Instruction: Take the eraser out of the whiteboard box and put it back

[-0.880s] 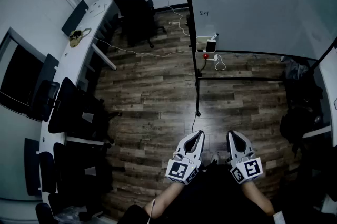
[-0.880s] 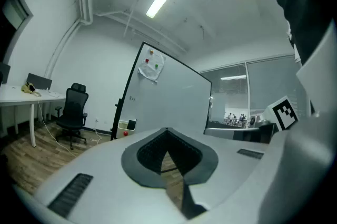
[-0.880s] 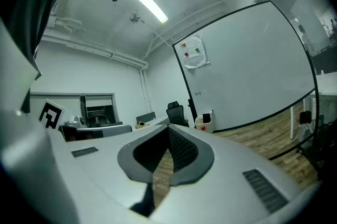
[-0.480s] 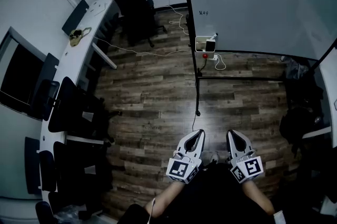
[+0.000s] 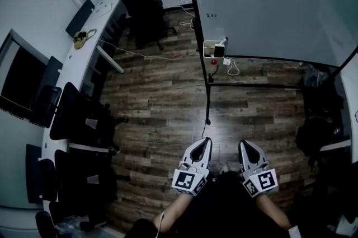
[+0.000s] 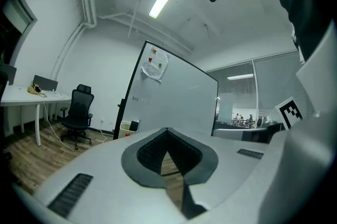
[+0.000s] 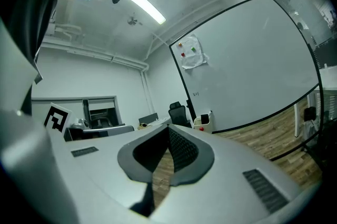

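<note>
White whiteboard box [image 5: 209, 49] is noted at the lower left corner of the whiteboard [image 5: 279, 1], with the dark eraser [image 5: 219, 51] standing inside it. Left gripper [image 5: 207, 140] and right gripper [image 5: 243, 143] are held level, well apart from the box. Both pairs of jaws are closed together, with nothing clamped.

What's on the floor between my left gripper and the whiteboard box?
Head view: only wood floor and the whiteboard stand's black foot lie between the left gripper and the whiteboard box.
</note>
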Motion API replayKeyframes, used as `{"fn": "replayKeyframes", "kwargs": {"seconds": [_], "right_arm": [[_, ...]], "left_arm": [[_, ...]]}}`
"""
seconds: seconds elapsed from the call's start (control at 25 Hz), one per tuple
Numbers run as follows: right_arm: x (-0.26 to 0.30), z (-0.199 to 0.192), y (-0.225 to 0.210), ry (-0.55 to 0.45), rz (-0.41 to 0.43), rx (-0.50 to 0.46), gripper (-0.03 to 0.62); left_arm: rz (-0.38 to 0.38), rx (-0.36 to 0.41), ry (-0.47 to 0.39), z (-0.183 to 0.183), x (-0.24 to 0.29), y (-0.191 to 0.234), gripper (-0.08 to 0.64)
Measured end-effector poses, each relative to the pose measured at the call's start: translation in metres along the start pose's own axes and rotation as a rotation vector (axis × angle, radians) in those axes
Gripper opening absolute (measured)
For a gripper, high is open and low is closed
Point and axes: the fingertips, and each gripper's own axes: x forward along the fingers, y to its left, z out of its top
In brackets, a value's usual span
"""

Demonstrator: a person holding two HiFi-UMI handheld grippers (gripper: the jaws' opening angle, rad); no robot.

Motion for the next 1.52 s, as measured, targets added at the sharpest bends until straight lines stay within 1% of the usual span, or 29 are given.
{"fn": "replayKeyframes", "kwargs": {"seconds": [0.12, 0.24, 0.4, 0.56, 0.72, 0.88, 1.16, 1.32, 1.44, 1.52], "right_arm": [[0.004, -0.002, -0.012, 0.010, 0.002, 0.003, 0.015], [0.011, -0.006, -0.019, 0.024, -0.001, 0.024, 0.015], [0.025, -0.005, -0.020, 0.031, 0.012, 0.024, 0.015], [0.045, -0.005, -0.028, 0.033, 0.003, 0.023, 0.015], [0.074, -0.003, -0.033, 0.035, -0.013, 0.014, 0.015], [0.109, 0.001, -0.040, 0.030, -0.036, 0.005, 0.015], [0.172, 0.012, -0.053, 0.021, -0.098, -0.010, 0.015], [0.205, 0.019, -0.059, 0.013, -0.135, -0.016, 0.015], [0.225, 0.021, -0.064, 0.009, -0.171, -0.016, 0.015], [0.237, 0.023, -0.068, 0.004, -0.190, -0.023, 0.015]], "left_arm": [[0.021, 0.010, -0.002, -0.002, 0.003, -0.001, 0.008], [0.027, 0.009, 0.003, -0.003, 0.007, 0.001, 0.008], [0.034, 0.013, -0.001, 0.001, 0.017, 0.011, 0.008], [0.036, -0.006, -0.008, 0.006, 0.031, 0.026, 0.008], [0.007, -0.030, -0.031, 0.014, 0.053, 0.046, 0.008], [-0.021, 0.016, -0.034, 0.025, 0.079, 0.072, 0.008], [-0.051, 0.004, -0.005, 0.038, 0.122, 0.126, 0.008], [-0.078, 0.017, -0.010, 0.045, 0.145, 0.154, 0.008], [-0.063, 0.003, 0.023, 0.048, 0.158, 0.176, 0.008], [-0.079, 0.007, 0.021, 0.051, 0.166, 0.184, 0.008]]}}
